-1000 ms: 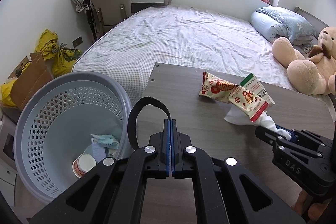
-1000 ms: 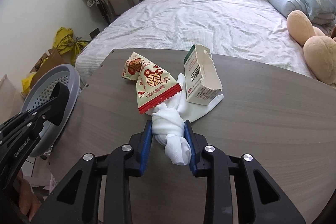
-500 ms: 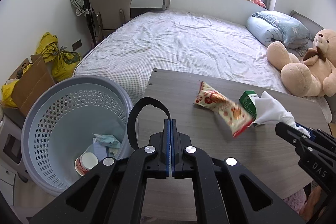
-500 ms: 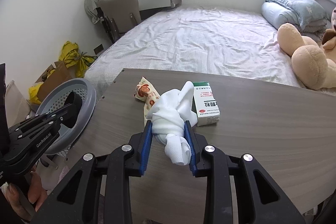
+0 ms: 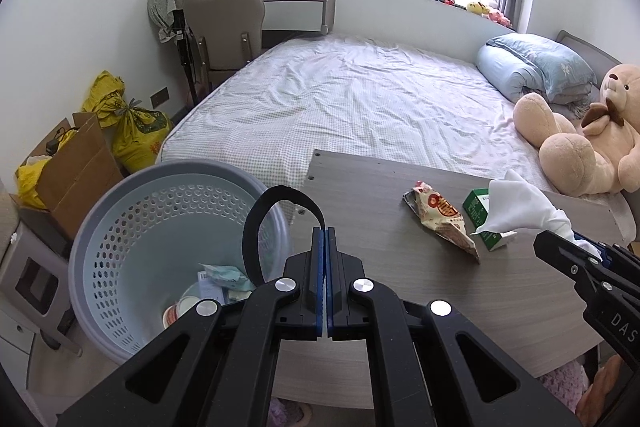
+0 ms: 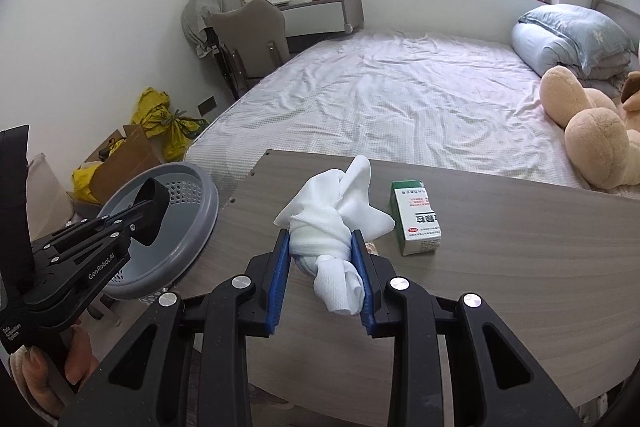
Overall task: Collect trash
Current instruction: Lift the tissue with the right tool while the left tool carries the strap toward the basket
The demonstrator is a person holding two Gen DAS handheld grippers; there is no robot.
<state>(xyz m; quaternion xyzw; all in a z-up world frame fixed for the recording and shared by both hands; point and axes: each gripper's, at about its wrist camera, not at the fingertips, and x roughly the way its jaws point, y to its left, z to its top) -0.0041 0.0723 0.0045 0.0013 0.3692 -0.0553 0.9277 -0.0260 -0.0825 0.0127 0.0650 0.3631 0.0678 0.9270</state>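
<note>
Right claw (image 6: 323, 265) clamps a knotted white cloth (image 6: 334, 227), held clear above the counter (image 6: 520, 267), likely for the basket (image 5: 160, 227) alongside. Left claw (image 5: 324, 281) closed, empty. Snack wrapper (image 5: 442, 223) and carton (image 6: 416, 217) remain on counter.

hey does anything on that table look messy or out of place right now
Yes. A crumpled snack wrapper and a green and white carton lie loose on the wooden table. The carton's near end looks torn open. The right gripper is shut on a knotted white cloth.
</note>
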